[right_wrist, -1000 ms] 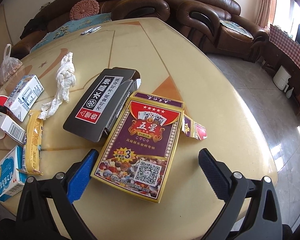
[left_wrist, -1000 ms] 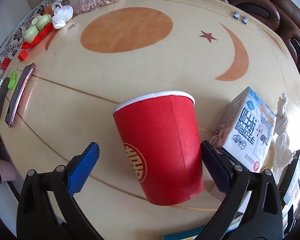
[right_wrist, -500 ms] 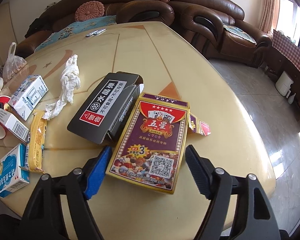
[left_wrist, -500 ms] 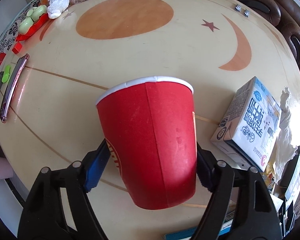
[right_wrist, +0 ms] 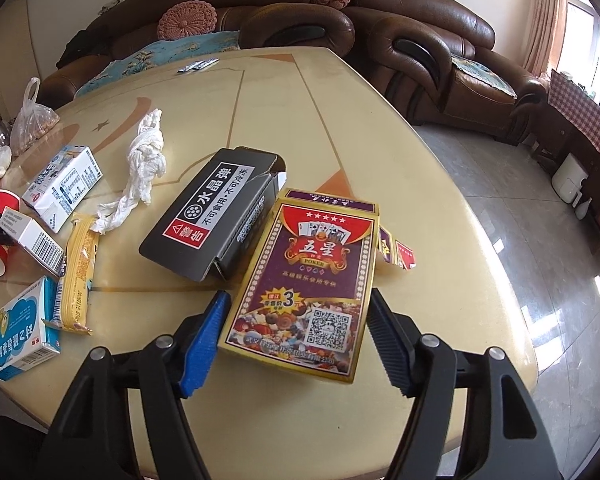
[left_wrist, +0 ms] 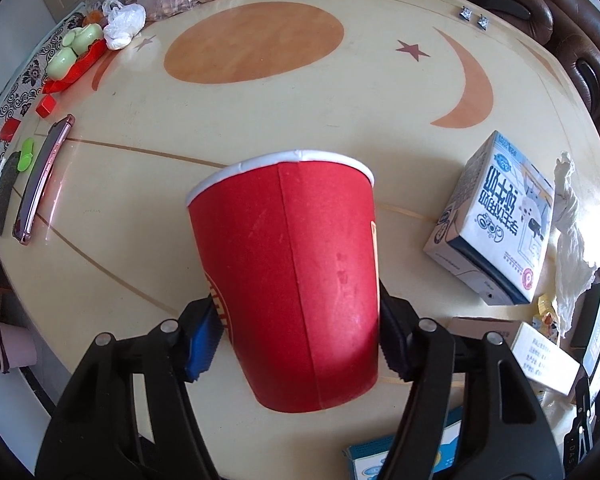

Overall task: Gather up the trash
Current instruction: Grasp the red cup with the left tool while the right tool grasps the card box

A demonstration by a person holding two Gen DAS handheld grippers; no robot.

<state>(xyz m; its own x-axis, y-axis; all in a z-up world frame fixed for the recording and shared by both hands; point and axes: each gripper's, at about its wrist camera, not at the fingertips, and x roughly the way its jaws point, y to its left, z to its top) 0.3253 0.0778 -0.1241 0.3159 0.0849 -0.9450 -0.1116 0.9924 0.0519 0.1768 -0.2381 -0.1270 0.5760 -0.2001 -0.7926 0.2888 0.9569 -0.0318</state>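
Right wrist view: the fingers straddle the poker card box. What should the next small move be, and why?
Probably close the right hand-held gripper the last bit. Its fingers flank the poker card box at its near end, with a slight gap visible at each side, so the box looks not yet clamped and lifting now might leave it on the table.

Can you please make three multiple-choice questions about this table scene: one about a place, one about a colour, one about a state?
1. Where does the black box lie relative to the poker card box?
A. to its left, touching it
B. to its right, far apart
C. under the sofa

2. What colour is the paper cup?
A. green
B. red with a white rim
C. blue

3. What is the state of the left gripper?
A. wide open, holding nothing
B. out of view
C. shut on the cup

Answers: 1 A, the black box's edge meets the card box's left side. 2 B, the wall is red, the lip white. 3 C, both jaws press the cup's sides.
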